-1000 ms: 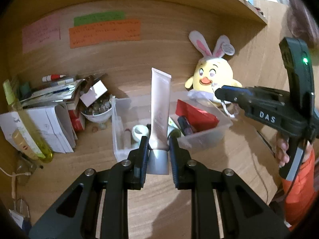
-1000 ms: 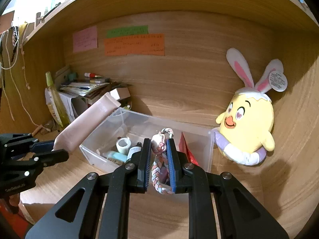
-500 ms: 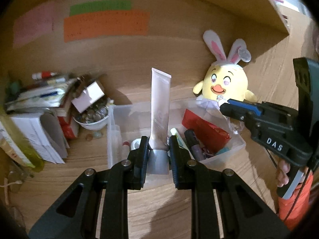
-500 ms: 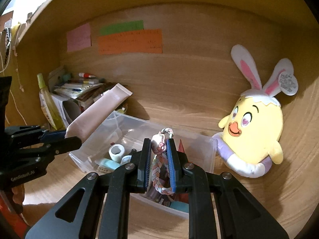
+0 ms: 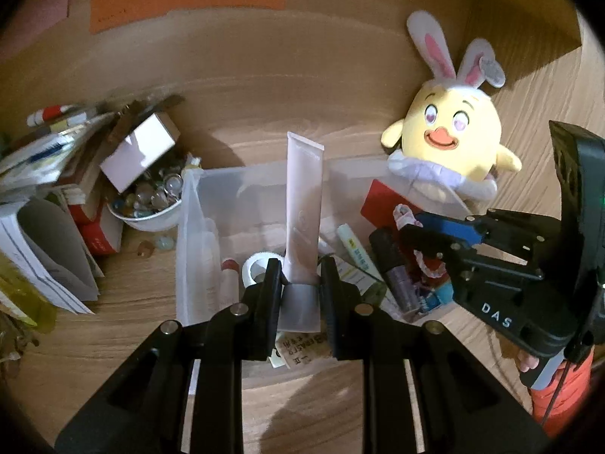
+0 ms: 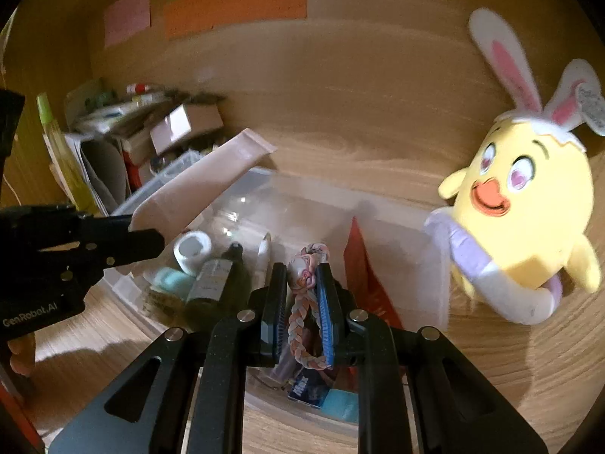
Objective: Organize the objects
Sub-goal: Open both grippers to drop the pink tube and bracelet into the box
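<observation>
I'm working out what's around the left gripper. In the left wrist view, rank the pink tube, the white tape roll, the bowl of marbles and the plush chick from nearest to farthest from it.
1. Pink tube: clamped between the left gripper fingers.
2. White tape roll: in the clear bin, just left of the fingertips.
3. Bowl of marbles: outside the bin, far left.
4. Plush chick: behind the bin, upper right.

Each camera sat on its own gripper and looked forward and down, close above the clear box (image 5: 196, 227) (image 6: 435, 265). Both saw the box, the yellow toy (image 5: 453, 140) (image 6: 522, 219) and each other's gripper.
</observation>
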Motion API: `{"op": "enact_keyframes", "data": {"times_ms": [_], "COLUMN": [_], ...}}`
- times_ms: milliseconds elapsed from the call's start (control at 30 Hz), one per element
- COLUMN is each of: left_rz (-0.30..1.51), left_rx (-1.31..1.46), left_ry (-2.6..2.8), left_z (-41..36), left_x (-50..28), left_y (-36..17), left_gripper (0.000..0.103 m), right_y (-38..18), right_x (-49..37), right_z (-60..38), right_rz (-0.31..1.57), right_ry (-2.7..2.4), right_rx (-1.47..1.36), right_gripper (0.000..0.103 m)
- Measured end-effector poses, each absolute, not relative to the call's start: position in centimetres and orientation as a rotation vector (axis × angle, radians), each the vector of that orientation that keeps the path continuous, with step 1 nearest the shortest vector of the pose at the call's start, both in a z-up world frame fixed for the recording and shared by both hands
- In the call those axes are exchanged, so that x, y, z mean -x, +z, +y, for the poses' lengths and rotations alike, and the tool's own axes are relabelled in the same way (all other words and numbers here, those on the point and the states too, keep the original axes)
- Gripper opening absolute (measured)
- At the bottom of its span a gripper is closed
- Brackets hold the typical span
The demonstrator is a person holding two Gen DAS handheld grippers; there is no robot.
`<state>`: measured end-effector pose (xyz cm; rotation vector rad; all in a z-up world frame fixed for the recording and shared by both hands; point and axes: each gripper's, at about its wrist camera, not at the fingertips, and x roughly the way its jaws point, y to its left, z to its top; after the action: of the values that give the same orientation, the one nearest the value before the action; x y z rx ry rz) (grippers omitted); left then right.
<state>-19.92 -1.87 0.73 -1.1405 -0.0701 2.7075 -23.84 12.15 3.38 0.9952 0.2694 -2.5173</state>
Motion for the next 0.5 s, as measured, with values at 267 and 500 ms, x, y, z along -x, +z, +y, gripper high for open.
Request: {"op": "enact_keyframes", "data": {"times_ms": [267, 500], "left_rz": [-0.078, -0.094], "left_rx": [1.134, 1.1], "left_ry": [2.719, 2.728], "left_z": [-2.3, -2.7], "left_x": [19.9, 18.9], "left_y": [0.5, 1.7], "left_gripper": [0.02, 0.02], "right_y": [2.7, 3.9], "right_x": [23.7, 22.7], "right_z": [11.3, 11.4], "right_rz": [0.334, 0.344], "right_ry": [-2.507, -2.531], "right_rx": [-1.02, -0.974], "right_gripper": [0.029, 0.033]}}
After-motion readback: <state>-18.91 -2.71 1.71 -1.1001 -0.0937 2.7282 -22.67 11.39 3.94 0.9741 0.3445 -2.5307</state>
